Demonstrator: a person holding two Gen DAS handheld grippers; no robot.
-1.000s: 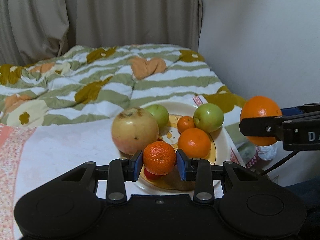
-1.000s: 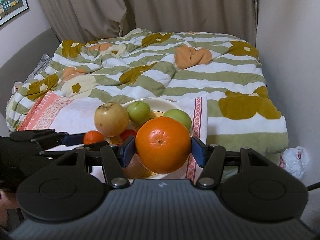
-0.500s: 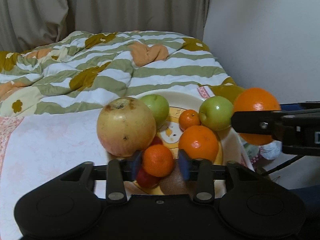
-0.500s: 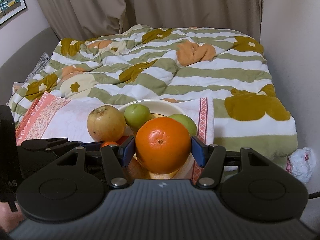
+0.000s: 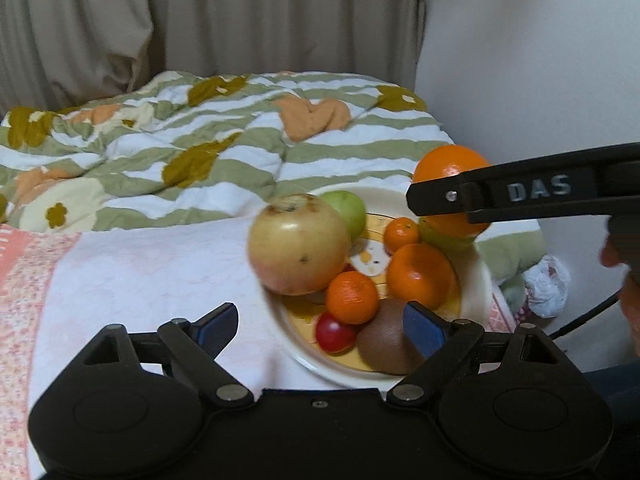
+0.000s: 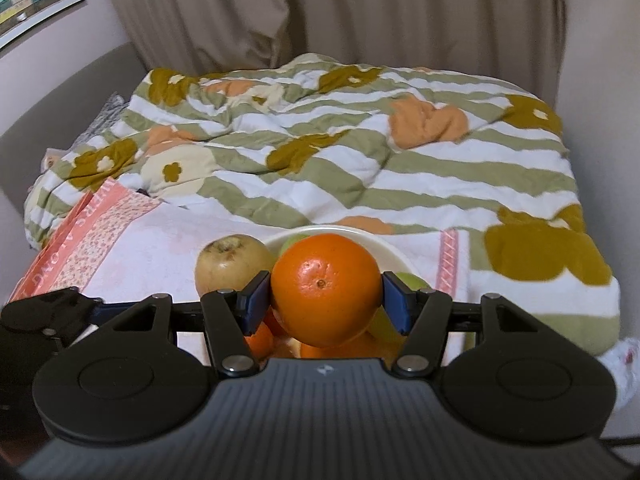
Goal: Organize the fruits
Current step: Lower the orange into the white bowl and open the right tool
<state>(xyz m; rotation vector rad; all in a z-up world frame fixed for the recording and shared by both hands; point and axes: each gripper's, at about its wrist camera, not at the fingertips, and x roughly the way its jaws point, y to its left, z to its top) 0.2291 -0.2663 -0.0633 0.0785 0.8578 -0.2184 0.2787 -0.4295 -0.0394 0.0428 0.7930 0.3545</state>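
Note:
A round plate on a white and pink towel holds a big yellowish apple, a green apple, a small mandarin, two more oranges, a red fruit and a brown kiwi. My left gripper is open and empty just before the plate's near edge. My right gripper is shut on a large orange, held above the plate's right side; it also shows in the left wrist view.
The towel lies on a bed with a green striped flowered quilt. Curtains hang behind, and a wall stands to the right. A white plastic bag lies beside the bed at the right.
My left gripper let go of the small mandarin onto the plate, opened wide and drew back. My right gripper moved left over the plate with the large orange.

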